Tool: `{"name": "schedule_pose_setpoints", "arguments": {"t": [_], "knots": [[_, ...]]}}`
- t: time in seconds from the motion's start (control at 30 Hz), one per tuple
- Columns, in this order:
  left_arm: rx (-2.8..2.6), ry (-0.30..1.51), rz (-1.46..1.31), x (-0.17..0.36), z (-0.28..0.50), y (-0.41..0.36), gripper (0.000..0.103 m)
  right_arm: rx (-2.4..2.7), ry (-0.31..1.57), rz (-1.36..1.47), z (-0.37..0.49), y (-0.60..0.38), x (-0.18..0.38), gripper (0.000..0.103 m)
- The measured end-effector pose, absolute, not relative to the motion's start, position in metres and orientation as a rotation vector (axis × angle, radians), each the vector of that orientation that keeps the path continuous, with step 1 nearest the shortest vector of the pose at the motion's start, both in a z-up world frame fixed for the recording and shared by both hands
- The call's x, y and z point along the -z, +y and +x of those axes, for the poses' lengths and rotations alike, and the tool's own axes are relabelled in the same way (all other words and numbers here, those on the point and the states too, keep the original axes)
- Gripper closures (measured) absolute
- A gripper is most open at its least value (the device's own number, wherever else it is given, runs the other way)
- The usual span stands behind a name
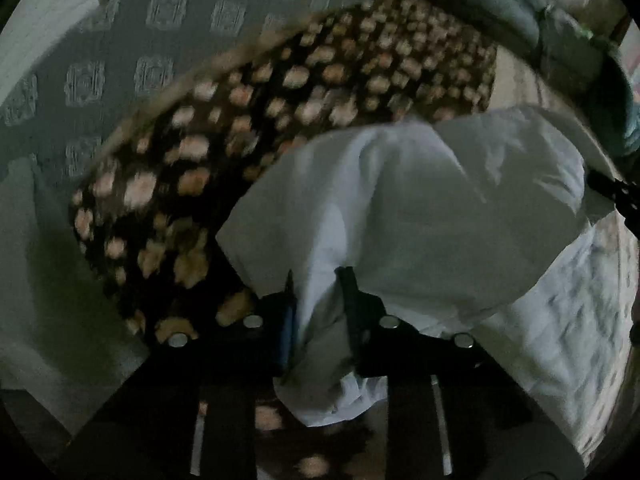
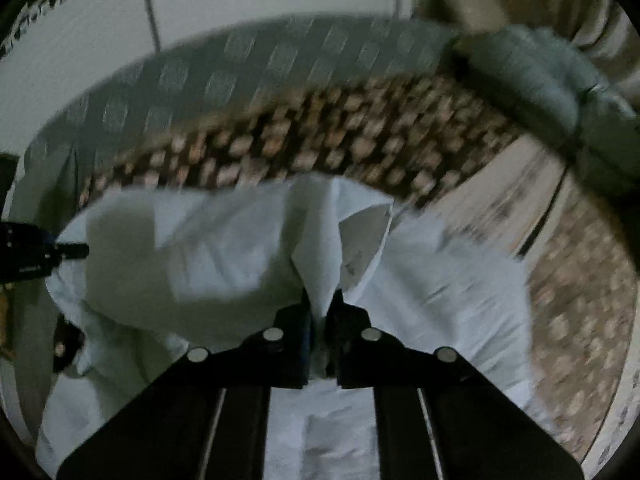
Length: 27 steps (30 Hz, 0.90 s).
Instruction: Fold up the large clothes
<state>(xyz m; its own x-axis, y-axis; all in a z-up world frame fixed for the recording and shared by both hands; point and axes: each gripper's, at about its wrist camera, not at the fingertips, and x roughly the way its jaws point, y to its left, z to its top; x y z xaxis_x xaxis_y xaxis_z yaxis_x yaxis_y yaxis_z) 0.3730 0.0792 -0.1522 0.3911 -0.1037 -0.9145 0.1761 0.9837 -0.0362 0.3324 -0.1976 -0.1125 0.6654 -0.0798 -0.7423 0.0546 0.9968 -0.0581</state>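
A large white garment (image 1: 420, 208) lies bunched over a dark blanket with pale spots (image 1: 224, 152). My left gripper (image 1: 318, 280) is shut on a fold of the white cloth, which runs between its two black fingers and hangs below them. In the right wrist view the same white garment (image 2: 208, 248) spreads to both sides, with a collar-like flap (image 2: 364, 236) standing up. My right gripper (image 2: 322, 300) is shut on a pinched ridge of that cloth. Each gripper shows at the edge of the other's view: the right gripper (image 1: 612, 192) and the left gripper (image 2: 60, 250).
The spotted blanket (image 2: 320, 144) lies on a bed with a grey patterned sheet (image 1: 152, 32). A grey-green fuzzy bundle (image 2: 532, 72) sits at the upper right. A pale quilted cover (image 1: 568, 320) lies at the right.
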Motion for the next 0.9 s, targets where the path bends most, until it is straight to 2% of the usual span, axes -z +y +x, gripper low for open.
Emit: {"name": "schedule_pose_setpoints", "arguments": {"t": [0.13, 0.23, 0.3, 0.4, 0.47, 0.53, 0.67, 0.8, 0.87, 0.9], "knots": [[0.250, 1.066, 0.177, 0.114, 0.363, 0.006, 0.085, 0.198, 0.792, -0.067, 0.314, -0.250, 0.088, 0.096], [0.309, 1.085, 0.252, 0.129, 0.363, -0.053, 0.082, 0.281, 0.835, -0.010, 0.297, -0.304, 0.103, 0.096], [0.329, 1.127, 0.311, 0.155, 0.365, -0.086, 0.081, 0.327, 0.911, -0.003, 0.283, -0.331, 0.135, 0.096], [0.309, 1.153, 0.396, 0.184, 0.362, -0.113, 0.072, 0.359, 1.008, 0.007, 0.274, -0.353, 0.183, 0.096], [0.303, 1.171, 0.386, 0.191, 0.363, -0.110, 0.058, 0.370, 1.052, 0.033, 0.274, -0.364, 0.208, 0.096], [0.290, 1.179, 0.365, 0.189, 0.361, -0.101, 0.054, 0.411, 1.073, 0.046, 0.275, -0.371, 0.219, 0.096], [0.226, 1.139, 0.340, 0.168, 0.349, -0.069, 0.026, 0.430, 1.017, 0.210, 0.263, -0.401, 0.204, 0.094], [0.162, 1.114, 0.288, 0.144, 0.348, -0.034, 0.018, 0.405, 0.923, 0.254, 0.255, -0.400, 0.166, 0.092], [0.117, 1.123, 0.263, 0.137, 0.359, -0.028, 0.020, 0.368, 0.892, 0.238, 0.265, -0.385, 0.150, 0.083], [0.108, 1.133, 0.250, 0.135, 0.366, -0.031, 0.020, 0.343, 0.871, 0.225, 0.274, -0.372, 0.142, 0.061]]}}
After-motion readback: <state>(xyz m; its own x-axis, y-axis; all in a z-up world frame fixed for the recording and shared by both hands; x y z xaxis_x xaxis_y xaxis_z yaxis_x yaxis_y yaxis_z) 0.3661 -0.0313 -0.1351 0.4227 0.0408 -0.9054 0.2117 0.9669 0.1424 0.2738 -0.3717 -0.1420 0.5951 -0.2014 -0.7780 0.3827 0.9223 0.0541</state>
